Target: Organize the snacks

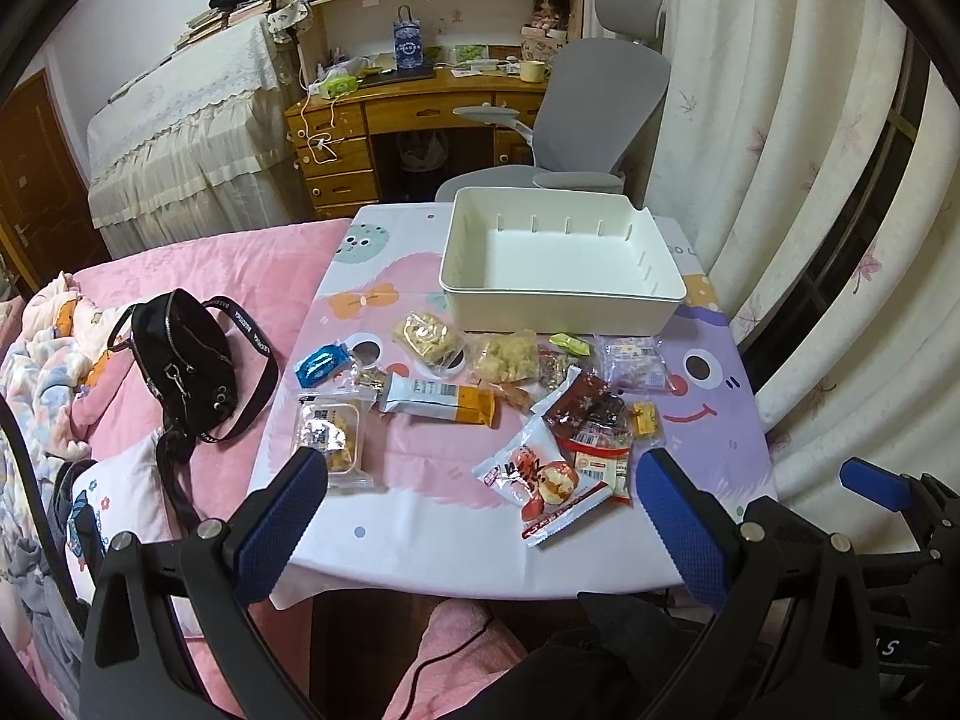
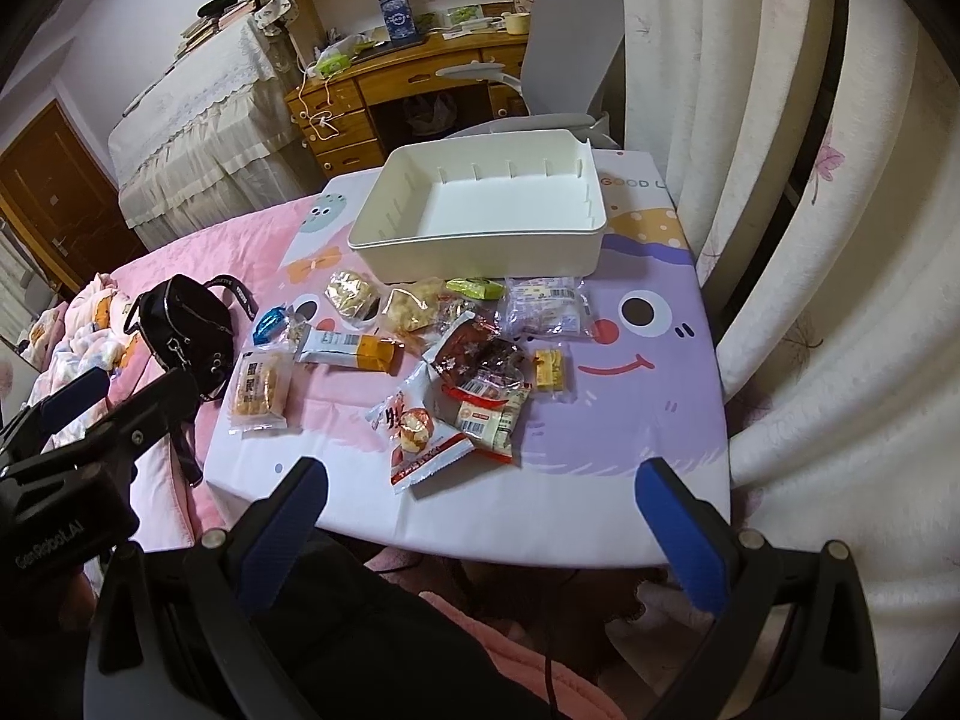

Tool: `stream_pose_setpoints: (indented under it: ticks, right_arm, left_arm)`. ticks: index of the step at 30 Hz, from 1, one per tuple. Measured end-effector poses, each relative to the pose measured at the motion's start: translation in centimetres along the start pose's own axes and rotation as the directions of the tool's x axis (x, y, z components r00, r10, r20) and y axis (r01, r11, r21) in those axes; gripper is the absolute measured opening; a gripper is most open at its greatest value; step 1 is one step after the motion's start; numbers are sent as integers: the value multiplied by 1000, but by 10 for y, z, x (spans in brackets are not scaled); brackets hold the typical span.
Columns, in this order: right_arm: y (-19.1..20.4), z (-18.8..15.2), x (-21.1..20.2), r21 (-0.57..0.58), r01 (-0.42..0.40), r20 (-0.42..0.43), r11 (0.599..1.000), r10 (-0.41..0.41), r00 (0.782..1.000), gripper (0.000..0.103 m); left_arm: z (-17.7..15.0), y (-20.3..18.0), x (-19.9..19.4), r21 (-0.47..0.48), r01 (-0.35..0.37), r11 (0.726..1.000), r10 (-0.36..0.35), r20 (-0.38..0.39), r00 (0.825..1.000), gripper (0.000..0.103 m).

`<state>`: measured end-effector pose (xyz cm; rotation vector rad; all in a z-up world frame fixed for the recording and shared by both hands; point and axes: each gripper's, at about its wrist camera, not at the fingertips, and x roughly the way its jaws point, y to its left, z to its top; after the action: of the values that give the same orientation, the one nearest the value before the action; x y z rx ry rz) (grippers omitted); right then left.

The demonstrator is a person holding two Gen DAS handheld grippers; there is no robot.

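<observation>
While both tools hang back over the near edge of the table [image 1: 420,564], nothing is being gripped. The left gripper [image 1: 480,498] has its blue pads spread wide with only air between them, and the right gripper [image 2: 480,498] is spread just as wide, also holding nothing.

Straight ahead of the left gripper, just past its fingertips, lies the red-and-white snack packet [image 1: 540,489], with a dark red pouch [image 1: 591,411] overlapping a labelled packet just beyond it. By its left finger sits the clear tray of pastry [image 1: 330,435], partly covered by the pad. Farther out come the white-and-orange bar wrapper [image 1: 441,399], two bags of pale puffed bits [image 1: 429,336], a small blue packet [image 1: 321,363] off to the left and a clear purple-tinted bag [image 1: 636,360] to the right.

From the right gripper, the same heap spreads ahead and to the left, the small yellow packet [image 2: 551,369] nearly dead ahead. Beyond the whole scatter stands the white bin [image 1: 510,303], open and bare inside. Off the table to the left, a black bag [image 1: 180,354] rests on the pink bedding.
</observation>
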<state>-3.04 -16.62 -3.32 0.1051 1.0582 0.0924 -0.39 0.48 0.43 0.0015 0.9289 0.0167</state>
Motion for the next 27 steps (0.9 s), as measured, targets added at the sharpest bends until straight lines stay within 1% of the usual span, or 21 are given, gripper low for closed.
stream_pose_setpoints:
  ticks: [6,11,16,21,27]
  right_arm:
    - [7,7,0,-15,-17,27,1000,18,999,103]
    - [16,8,5,-25,-31,33,999,32,999,103]
    - [27,14,13,-23,-40,40,999,41,998,103]
    - [43,17,23,-42,-49,50,998,51,997,102]
    - [69,22,43,-88,-22,81,996,29,996,102]
  left_arm:
    - [-2,9,-4,-12,-27,1000,27,-2,1000,102]
    - [3,22,-2,-22,-31,999,30,-11,999,102]
    - [5,43,13,-43,-38,998,35,-70,997,102]
    - [5,70,33,-81,-14,997,3,-131,991,102]
    - [7,110,63,-133,5,991,-31,-198,980,102]
